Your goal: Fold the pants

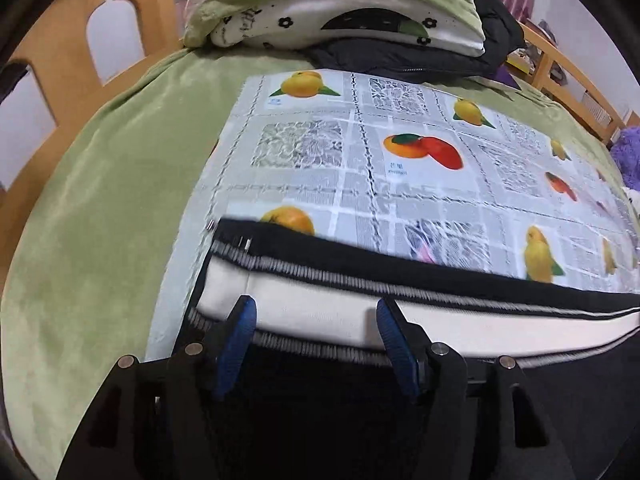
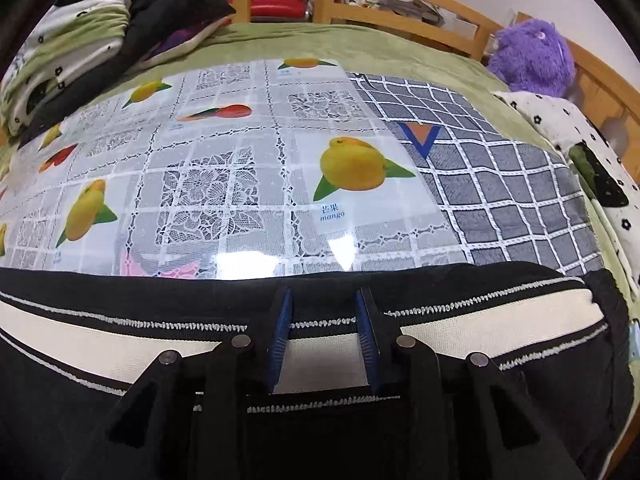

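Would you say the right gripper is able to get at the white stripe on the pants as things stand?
Probably yes: the right gripper is open, its fingers sit either side of the white stripe on the black pants, and nothing lies in between.

Ahead of us the fruit-print cloth lies flat and bare past the pants. Folded bedding, a black jacket and a purple plush toy crowd the far edges.

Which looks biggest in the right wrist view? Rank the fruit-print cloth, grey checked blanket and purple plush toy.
1. Fruit-print cloth
2. Grey checked blanket
3. Purple plush toy
The toy lies farthest from the camera, so its true size is unsure.
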The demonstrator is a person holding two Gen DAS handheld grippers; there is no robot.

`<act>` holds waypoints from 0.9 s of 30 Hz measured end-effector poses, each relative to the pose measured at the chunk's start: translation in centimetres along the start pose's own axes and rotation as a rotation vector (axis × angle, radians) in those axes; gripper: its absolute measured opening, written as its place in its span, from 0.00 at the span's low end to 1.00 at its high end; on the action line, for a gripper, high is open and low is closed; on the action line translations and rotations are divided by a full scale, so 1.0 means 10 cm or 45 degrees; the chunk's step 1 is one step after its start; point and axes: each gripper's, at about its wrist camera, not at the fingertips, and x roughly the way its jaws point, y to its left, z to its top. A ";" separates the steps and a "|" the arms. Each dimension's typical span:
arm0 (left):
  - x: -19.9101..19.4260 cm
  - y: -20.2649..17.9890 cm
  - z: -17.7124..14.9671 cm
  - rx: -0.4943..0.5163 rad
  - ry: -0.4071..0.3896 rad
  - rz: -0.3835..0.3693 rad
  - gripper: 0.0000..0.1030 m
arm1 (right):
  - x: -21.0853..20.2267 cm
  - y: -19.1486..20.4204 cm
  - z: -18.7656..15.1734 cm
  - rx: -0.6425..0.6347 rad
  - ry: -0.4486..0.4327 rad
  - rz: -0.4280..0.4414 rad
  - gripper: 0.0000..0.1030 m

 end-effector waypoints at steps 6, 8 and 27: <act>-0.68 0.17 -0.48 -0.066 -0.062 -0.182 0.59 | -0.58 0.02 -0.15 0.284 -0.060 0.190 0.43; -0.89 0.26 -0.68 -0.105 -0.087 -0.225 0.59 | -0.84 0.17 -0.20 0.259 -0.081 0.205 0.43; -0.46 1.10 -1.35 -0.619 -0.087 -0.450 0.42 | -1.91 1.15 -0.45 0.020 -0.065 0.333 0.43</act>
